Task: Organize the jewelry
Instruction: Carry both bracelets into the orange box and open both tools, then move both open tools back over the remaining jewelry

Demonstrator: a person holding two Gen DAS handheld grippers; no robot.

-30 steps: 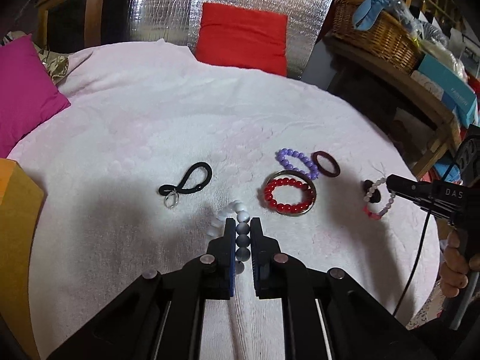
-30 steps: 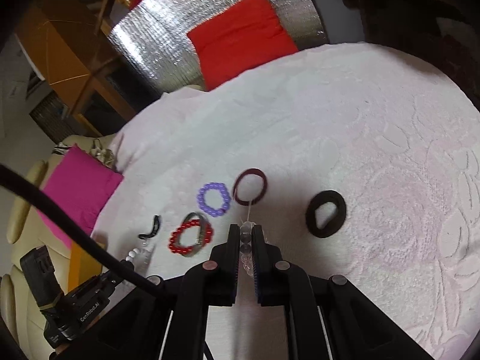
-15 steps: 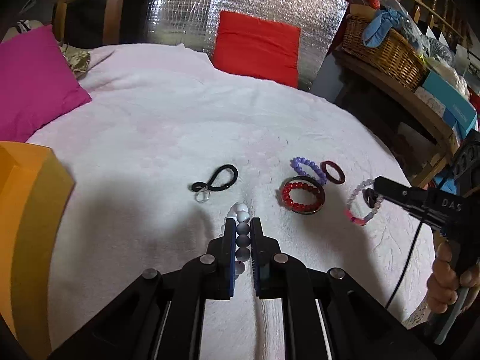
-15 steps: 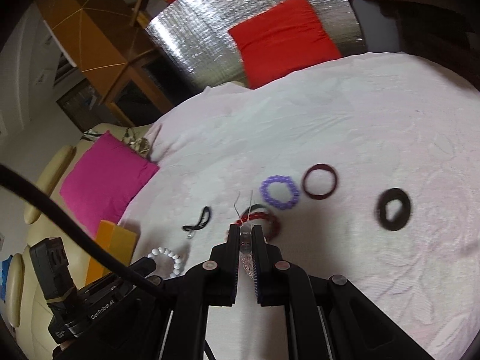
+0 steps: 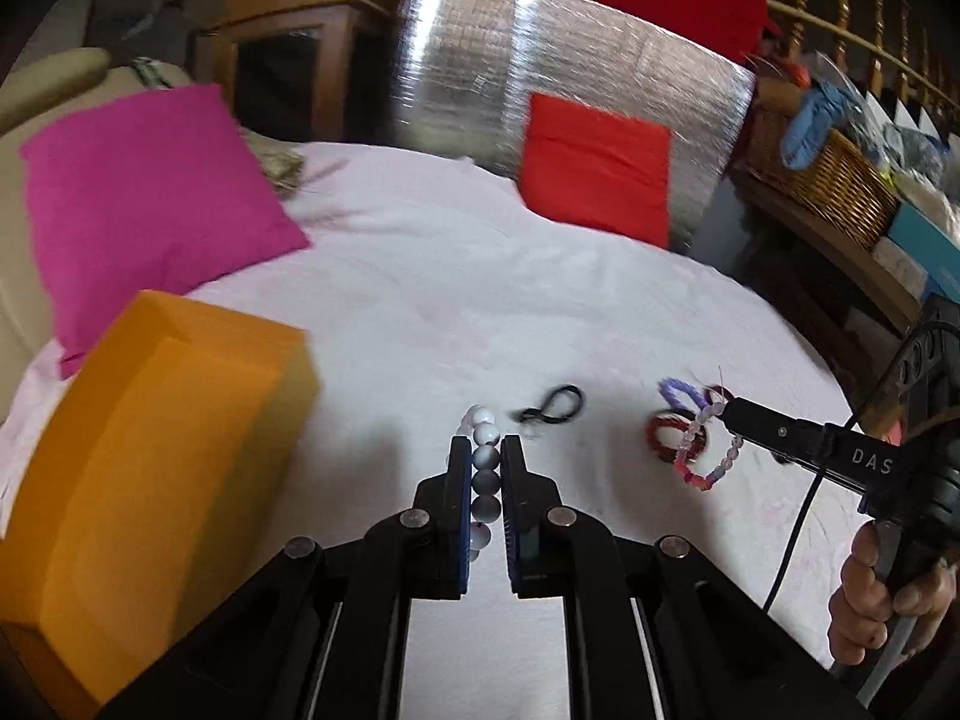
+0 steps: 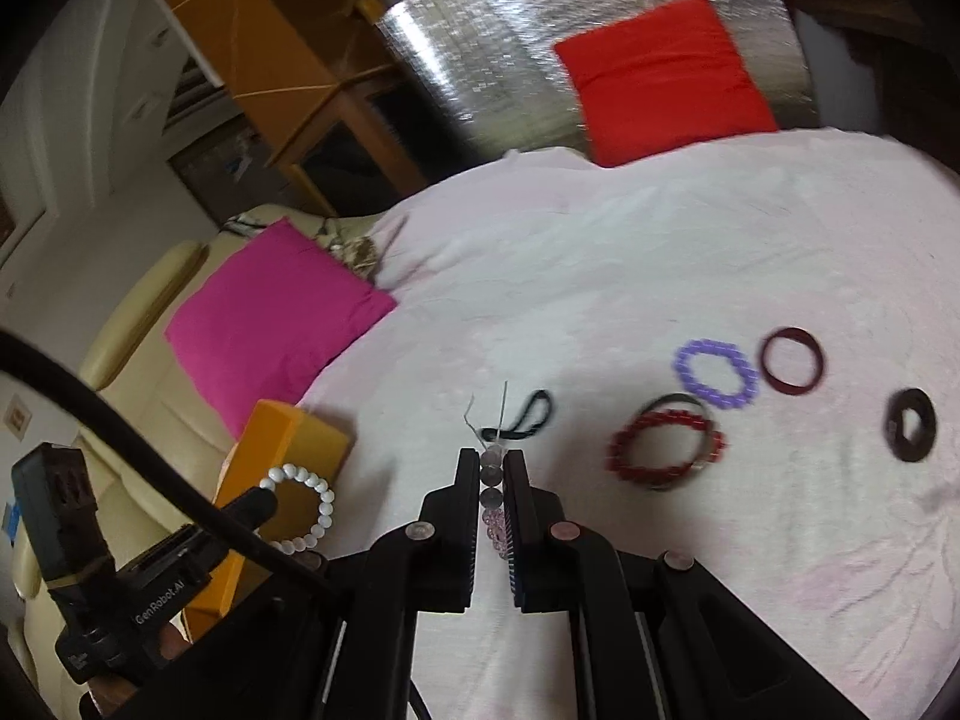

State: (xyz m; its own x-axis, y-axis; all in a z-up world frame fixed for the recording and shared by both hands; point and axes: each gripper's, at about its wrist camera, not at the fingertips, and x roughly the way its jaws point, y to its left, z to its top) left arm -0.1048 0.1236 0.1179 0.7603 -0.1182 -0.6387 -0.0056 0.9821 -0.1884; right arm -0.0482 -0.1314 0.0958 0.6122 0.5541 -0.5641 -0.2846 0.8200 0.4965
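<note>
Carrying two bracelets at once, the job looks only partly done: the left hand-held gripper [image 5: 486,468] is clamped narrow on a white bead bracelet [image 5: 485,450], at the lower centre of the left wrist view, and the right hand-held gripper [image 6: 493,480] is clamped narrow on a pink and clear bead bracelet [image 6: 493,501], at the lower centre of the right wrist view. An orange box [image 5: 150,468] sits at the lower left of the left view and looks like the likely destination, though its inside is hidden. Left on the white bedspread [image 6: 600,252], at the right of the right wrist view, are the red bead bracelet [image 6: 660,447], purple bead bracelet [image 6: 717,373], dark red ring [image 6: 791,360], black scrunchie [image 6: 911,423] and, nearer centre, a black cord loop [image 6: 528,417]
</note>
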